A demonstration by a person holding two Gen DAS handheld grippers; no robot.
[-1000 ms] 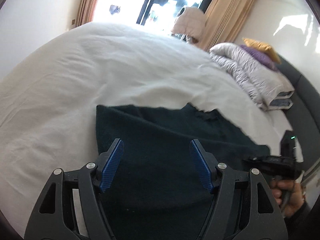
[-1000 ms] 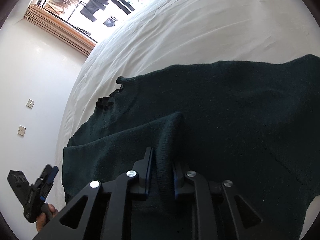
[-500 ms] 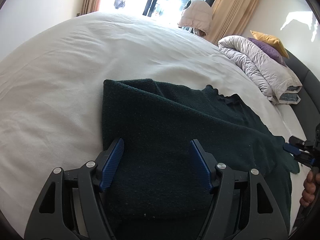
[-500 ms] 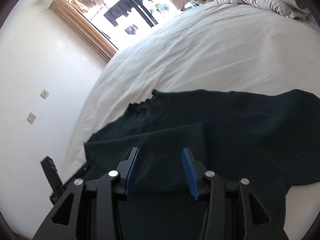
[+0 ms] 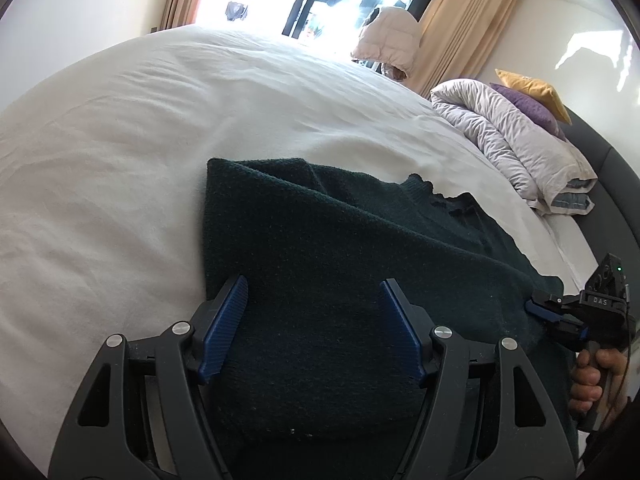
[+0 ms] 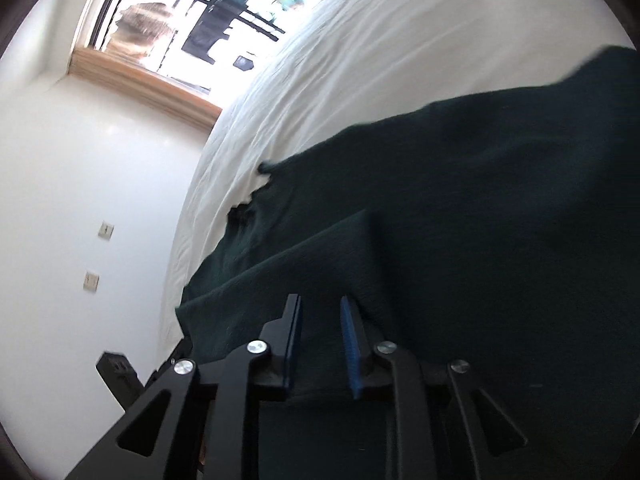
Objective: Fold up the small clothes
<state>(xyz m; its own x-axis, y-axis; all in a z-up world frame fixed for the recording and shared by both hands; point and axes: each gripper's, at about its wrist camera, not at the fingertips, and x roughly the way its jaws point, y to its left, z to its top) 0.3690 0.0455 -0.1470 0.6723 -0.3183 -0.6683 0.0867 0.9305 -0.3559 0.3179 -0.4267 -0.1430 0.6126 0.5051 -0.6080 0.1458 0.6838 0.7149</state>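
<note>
A dark green sweater [image 5: 320, 272] lies spread on the white bed sheet [image 5: 120, 152], one side folded over its middle. The left gripper [image 5: 314, 312] hangs over the fold, released, fingers wide apart. The right gripper [image 6: 320, 336] is partly parted, gripping nothing, over the sweater's edge. Pillows [image 5: 528, 120] sit at two o'clock.

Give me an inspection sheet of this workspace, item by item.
Surface: bed with wrinkled white sheet.
Job's things: dark green sweater lying flat, one side folded over.
Clutter: rolled duvet, purple and yellow pillows at the headboard.
Grippers: left gripper open above the sweater; right gripper part open, fabric between its fingers, not clamped.
Cables: thin cable by the right hand.
Surroundings: window, curtains, wall sockets.
</note>
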